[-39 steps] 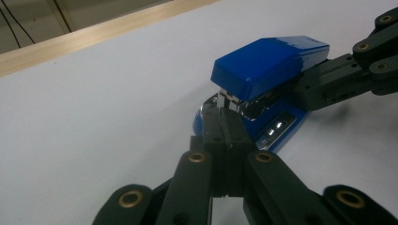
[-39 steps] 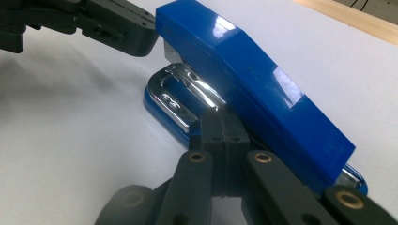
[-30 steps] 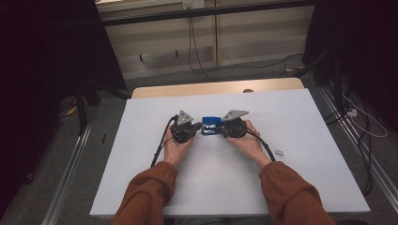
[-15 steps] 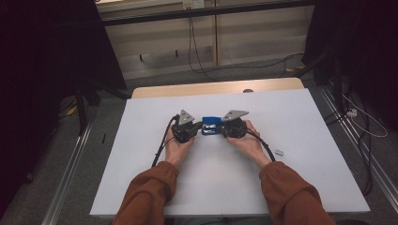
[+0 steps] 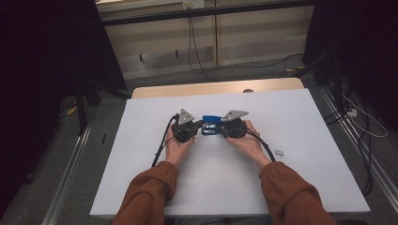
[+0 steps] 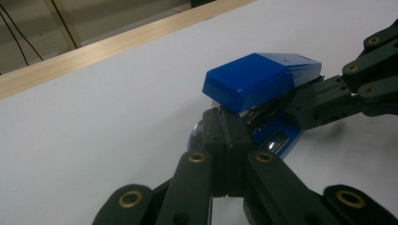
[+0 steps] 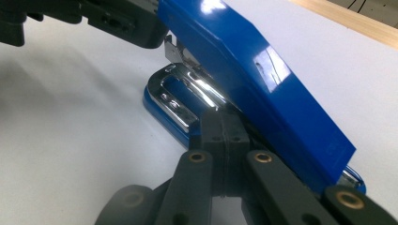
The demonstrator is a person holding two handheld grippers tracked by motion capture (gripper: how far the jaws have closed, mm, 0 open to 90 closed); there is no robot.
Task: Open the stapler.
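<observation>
both claws closed: left gripper (image 5: pixel 201 125) and right gripper (image 5: pixel 217 127) poke into the blue stapler (image 5: pixel 211 119) mid-table, top raised. reload or closing left.

We see a white counter (image 5: pixel 141 154) with a wooden far edge, a blue stapler (image 5: pixel 212 124) lying at its middle, a small grey piece (image 5: pixel 279 152) near our right.
</observation>
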